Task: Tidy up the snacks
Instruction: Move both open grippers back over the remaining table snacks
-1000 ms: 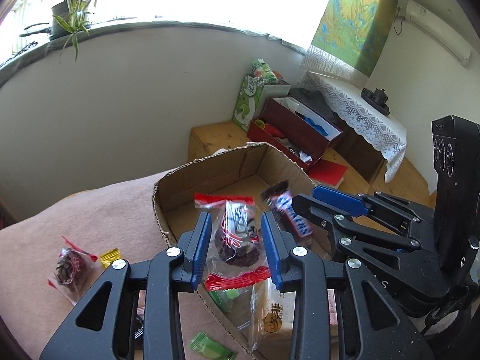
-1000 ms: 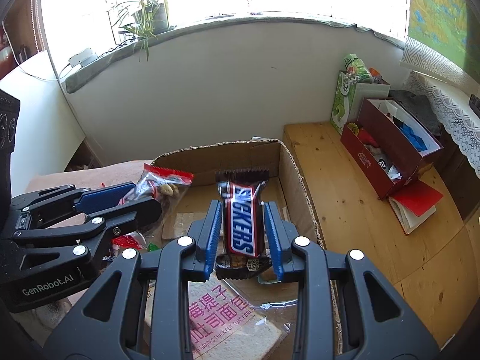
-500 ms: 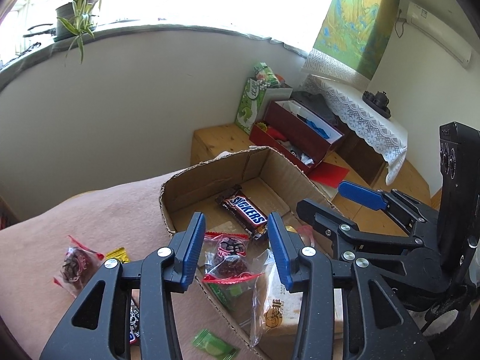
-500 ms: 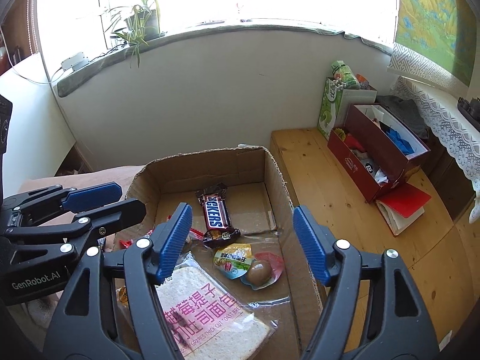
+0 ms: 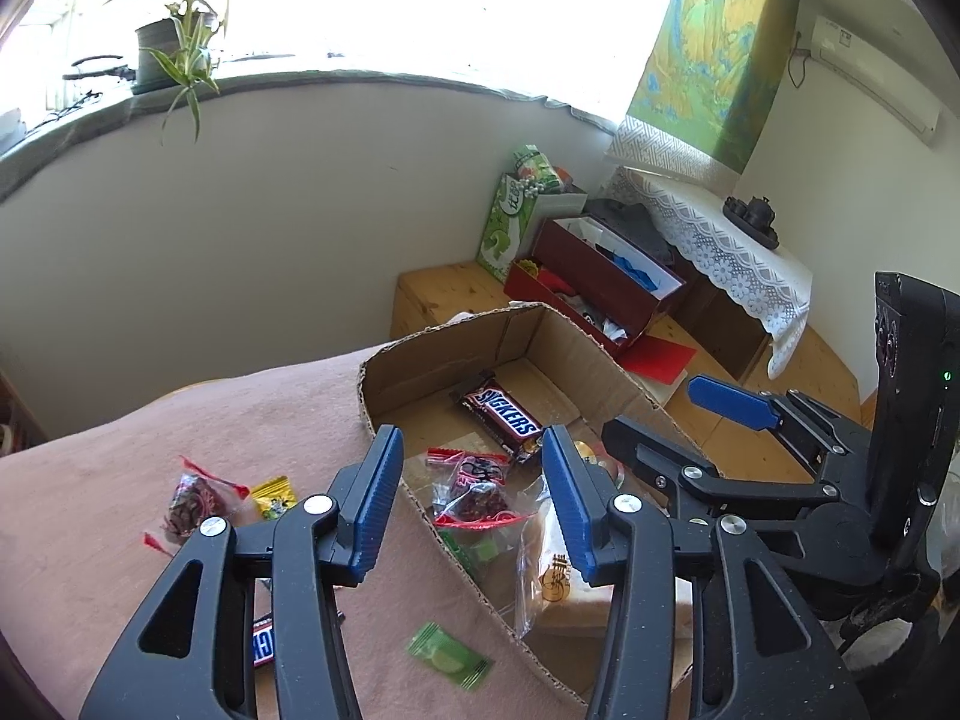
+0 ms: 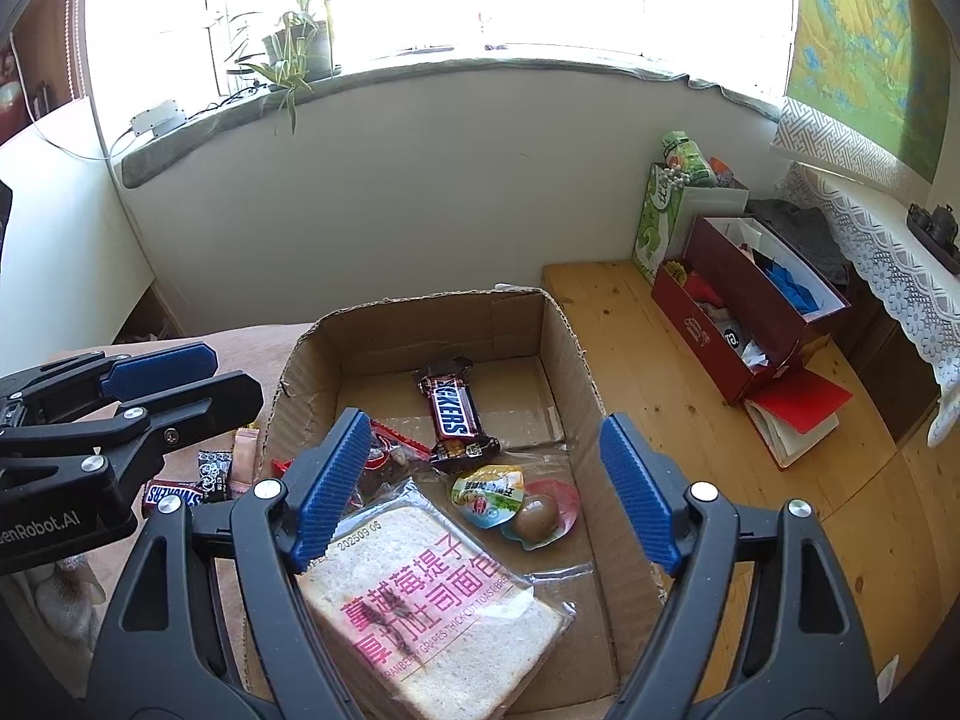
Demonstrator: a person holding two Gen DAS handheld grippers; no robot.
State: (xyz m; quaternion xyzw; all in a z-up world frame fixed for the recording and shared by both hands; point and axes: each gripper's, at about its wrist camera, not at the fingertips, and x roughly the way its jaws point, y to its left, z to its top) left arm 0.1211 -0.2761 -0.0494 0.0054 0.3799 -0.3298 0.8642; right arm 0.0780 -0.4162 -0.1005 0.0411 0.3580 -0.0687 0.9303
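Observation:
An open cardboard box [image 5: 432,348] [image 6: 420,324] sits on a brown blanket. A Snickers bar [image 5: 504,417] [image 6: 453,408] lies flat on its floor. Beside it lies a clear red-sealed packet of dark fruit [image 5: 474,486] [image 6: 390,450]. Nearer me in the box are a bagged bread slice [image 6: 438,600] and an egg packet [image 6: 516,504]. My left gripper [image 5: 471,450] hovers over the box's near-left wall, its jaws opening with nothing held. My right gripper [image 6: 486,426] hangs above the box with wide jaws still opening, also holding nothing.
On the blanket [image 5: 180,420] left of the box lie another red-sealed packet [image 5: 192,498], a yellow candy [image 5: 273,495], a green candy [image 5: 447,657] and a small Snickers [image 6: 174,495]. A wooden platform [image 6: 660,390] with a red box [image 6: 750,312] lies to the right.
The left gripper let go of the red-sealed packet and the right let go of the Snickers bar. Both now lie in the box. Both jaws have spread, and the left gripper drew back.

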